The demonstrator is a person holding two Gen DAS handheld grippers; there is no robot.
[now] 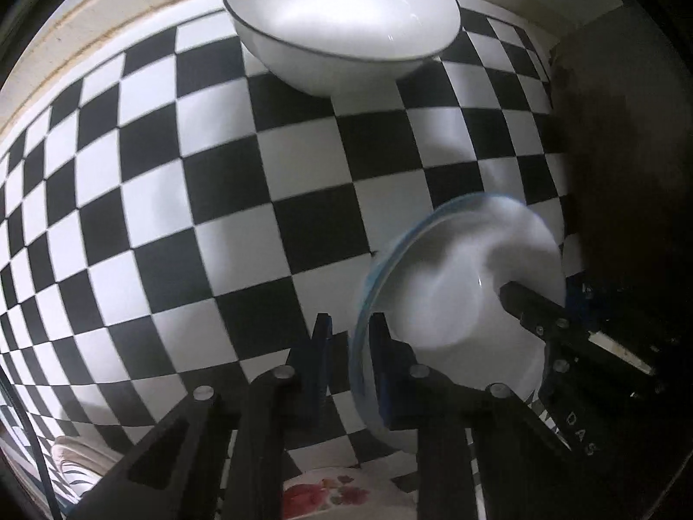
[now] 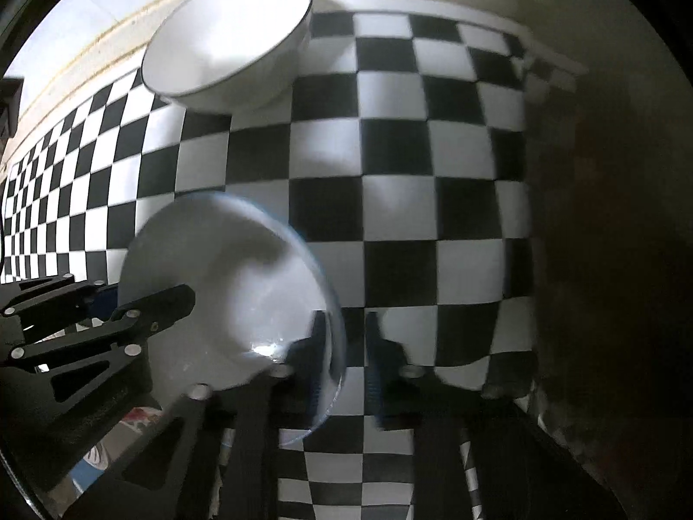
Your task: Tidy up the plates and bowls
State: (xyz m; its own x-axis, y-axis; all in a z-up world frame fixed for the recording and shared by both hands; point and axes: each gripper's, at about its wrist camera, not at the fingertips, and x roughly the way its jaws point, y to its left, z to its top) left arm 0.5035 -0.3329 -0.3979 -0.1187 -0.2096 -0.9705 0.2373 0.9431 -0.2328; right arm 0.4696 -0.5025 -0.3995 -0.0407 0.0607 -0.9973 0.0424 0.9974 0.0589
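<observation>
A small white bowl with a blue rim (image 1: 459,299) is held between both grippers above the checkered table; it also shows in the right wrist view (image 2: 229,286). My left gripper (image 1: 348,364) straddles its left rim, one finger inside and one outside. My right gripper (image 2: 344,355) straddles the opposite rim in the same way; its finger (image 1: 532,307) shows inside the bowl in the left wrist view. The jaws stand a little apart around the thin rim. A larger white bowl with a dark rim (image 1: 342,17) sits at the table's far edge, also in the right wrist view (image 2: 229,39).
A black-and-white checkered cloth (image 1: 216,199) covers the table. A dark wall or cabinet (image 1: 619,151) stands along the right side. A cream ledge (image 2: 108,39) runs behind the table. Floral fabric (image 1: 325,492) shows below the near edge.
</observation>
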